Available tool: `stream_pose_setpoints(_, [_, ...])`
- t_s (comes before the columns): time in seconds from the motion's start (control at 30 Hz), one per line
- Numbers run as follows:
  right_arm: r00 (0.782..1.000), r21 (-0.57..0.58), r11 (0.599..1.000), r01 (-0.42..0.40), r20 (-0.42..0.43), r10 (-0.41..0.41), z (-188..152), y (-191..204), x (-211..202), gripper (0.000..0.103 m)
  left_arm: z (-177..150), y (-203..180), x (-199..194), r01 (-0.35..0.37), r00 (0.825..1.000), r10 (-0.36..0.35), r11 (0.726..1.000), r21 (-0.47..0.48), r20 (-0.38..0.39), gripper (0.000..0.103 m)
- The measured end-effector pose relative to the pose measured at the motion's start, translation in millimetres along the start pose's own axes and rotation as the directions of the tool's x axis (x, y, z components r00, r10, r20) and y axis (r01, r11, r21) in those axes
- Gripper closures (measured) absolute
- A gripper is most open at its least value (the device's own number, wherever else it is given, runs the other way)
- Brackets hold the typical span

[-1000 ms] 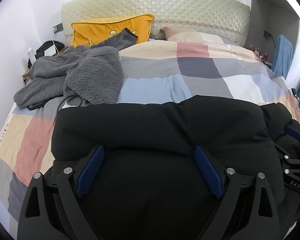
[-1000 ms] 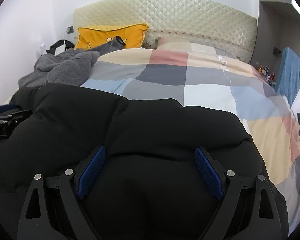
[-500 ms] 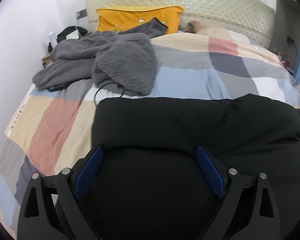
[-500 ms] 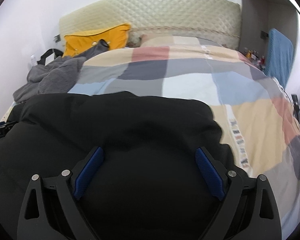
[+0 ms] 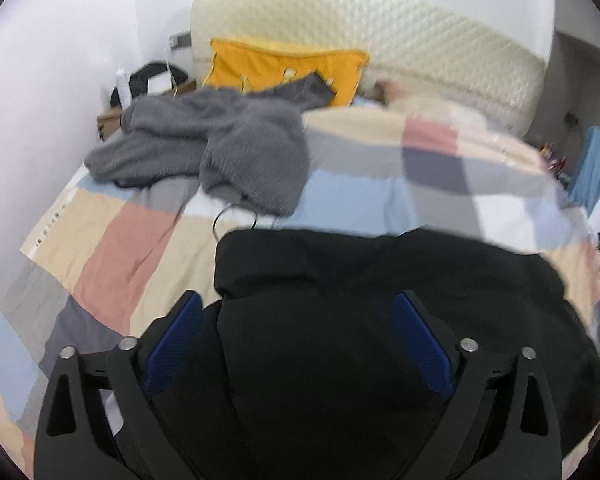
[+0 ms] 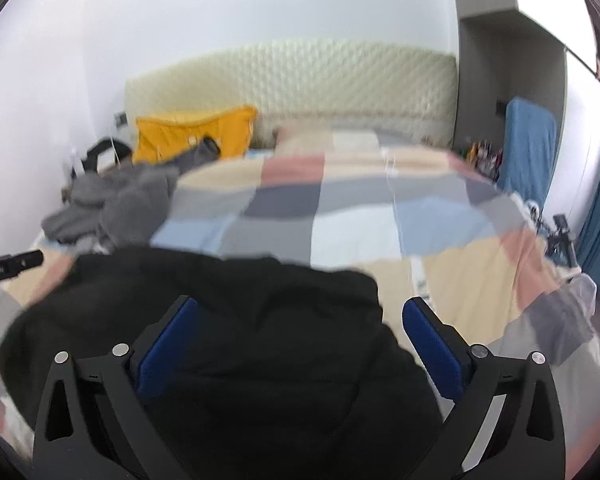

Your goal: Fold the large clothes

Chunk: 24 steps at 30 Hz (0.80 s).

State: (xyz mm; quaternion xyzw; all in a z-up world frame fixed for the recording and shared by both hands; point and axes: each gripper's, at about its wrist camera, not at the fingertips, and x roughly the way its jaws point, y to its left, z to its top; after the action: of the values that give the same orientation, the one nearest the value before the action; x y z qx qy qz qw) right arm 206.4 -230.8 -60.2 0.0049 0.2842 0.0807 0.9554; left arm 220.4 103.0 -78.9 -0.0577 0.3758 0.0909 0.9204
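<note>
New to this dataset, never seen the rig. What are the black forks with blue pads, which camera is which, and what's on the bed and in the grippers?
There is no robot arm. A person holds a two-finger gripper in each hand, and each gripper carries a fisheye camera that looks forward along its fingers. The black forks with blue pads are those fingers.

One picture is from the left gripper, the other from the right gripper. Both sets of jaws stand wide open, with the black jacket bulging up between the pads; neither is clamped on it.

The jacket lies near the foot of a bed with a patchwork duvet. Farther up lie a grey fleece garment and a yellow pillow against the cream headboard. At the left edge of the right view, a black part of the left gripper shows. Both pictures are a bit blurred.
</note>
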Motion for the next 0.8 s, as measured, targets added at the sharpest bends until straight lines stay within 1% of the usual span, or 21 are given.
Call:
stream_pose_setpoints(0.07, [0.999,-0.004,1.0,-0.021,0.039,0.021,7.0,4.5,-21.2,0.0,2.4,-8.3,-22.6,0.026,0.999,-0.027,1.0,0.012,0.039,0.0])
stream_pose_setpoints(0.17, [0.995,-0.004,0.999,-0.043,0.095,0.043,15.0,9.6,-52.4,0.0,2.3,-18.3,-45.1,0.081,0.995,-0.083,0.996,0.037,0.051,0.0])
stream_pose_setpoints(0.37, [0.982,0.041,0.995,-0.089,0.173,0.081,22.4,5.6,-106.1,0.0,-2.5,-29.3,-100.4,0.109,0.988,-0.115,0.992,0.069,0.102,0.0])
stream_pose_setpoints(0.43, [0.976,0.055,0.993,-0.102,0.198,0.089,25.0,4.1,-125.3,0.0,-4.6,-32.3,-124.6,0.119,0.982,-0.128,0.99,0.07,0.137,0.0])
stream_pose_setpoints(0.57, [0.965,-0.004,0.996,-0.087,0.25,0.085,28.3,15.6,-162.7,0.0,-10.4,-40.8,-163.7,0.11,0.972,-0.128,0.989,0.099,0.199,0.0])
stream_pose_setpoints(0.7, [0.953,-0.04,0.993,-0.108,0.279,0.115,25.5,25.9,-191.7,0.0,-17.6,-45.2,-194.1,0.144,0.963,-0.167,0.982,0.119,0.21,0.0])
stream_pose_setpoints(0.73, [0.951,-0.047,0.993,-0.112,0.283,0.12,24.2,28.2,-197.0,0.0,-19.8,-46.1,-204.3,0.157,0.959,-0.182,0.979,0.127,0.218,0.0])
stream_pose_setpoints(0.8, [0.947,-0.059,0.991,-0.117,0.293,0.129,20.4,33.2,-209.4,0.0,-23.7,-47.9,-216.1,0.161,0.956,-0.189,0.978,0.136,0.226,0.0])
